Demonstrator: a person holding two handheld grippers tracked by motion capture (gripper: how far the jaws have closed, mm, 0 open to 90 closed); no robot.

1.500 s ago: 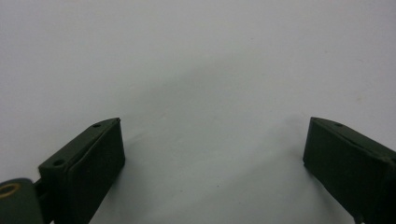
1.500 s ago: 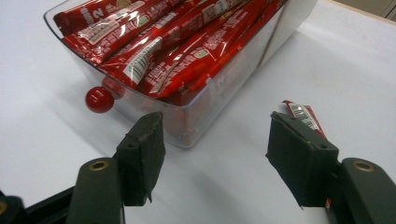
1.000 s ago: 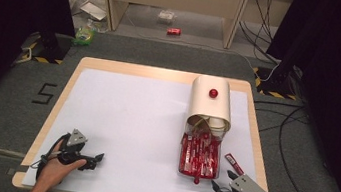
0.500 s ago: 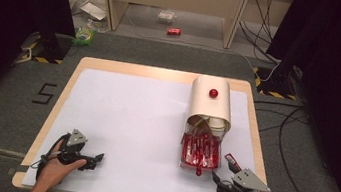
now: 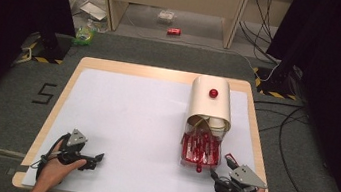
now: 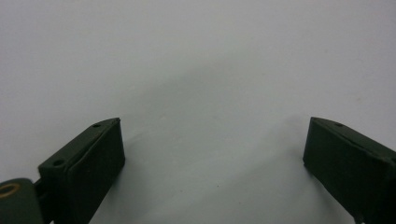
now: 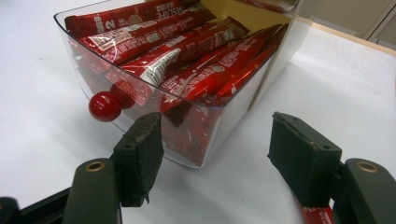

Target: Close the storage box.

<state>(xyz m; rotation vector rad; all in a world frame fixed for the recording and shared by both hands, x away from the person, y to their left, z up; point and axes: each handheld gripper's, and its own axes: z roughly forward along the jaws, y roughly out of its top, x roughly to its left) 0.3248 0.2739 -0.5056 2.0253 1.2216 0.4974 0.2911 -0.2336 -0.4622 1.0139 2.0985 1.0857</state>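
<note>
Clear drawer [image 7: 196,140] of red sachets [image 7: 187,60] faced by right gripper [image 7: 215,154], jaws spread, empty, near table's [image 5: 144,122] front right corner; left gripper [image 6: 212,154] likewise spread.

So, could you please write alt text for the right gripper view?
A clear plastic drawer full of red sachets, with a red knob on its front, stands on a white table just ahead of the open right gripper.

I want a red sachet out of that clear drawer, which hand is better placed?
Right: the right gripper sits open just before the clear drawer of red sachets; the left gripper is far across the table.
</note>
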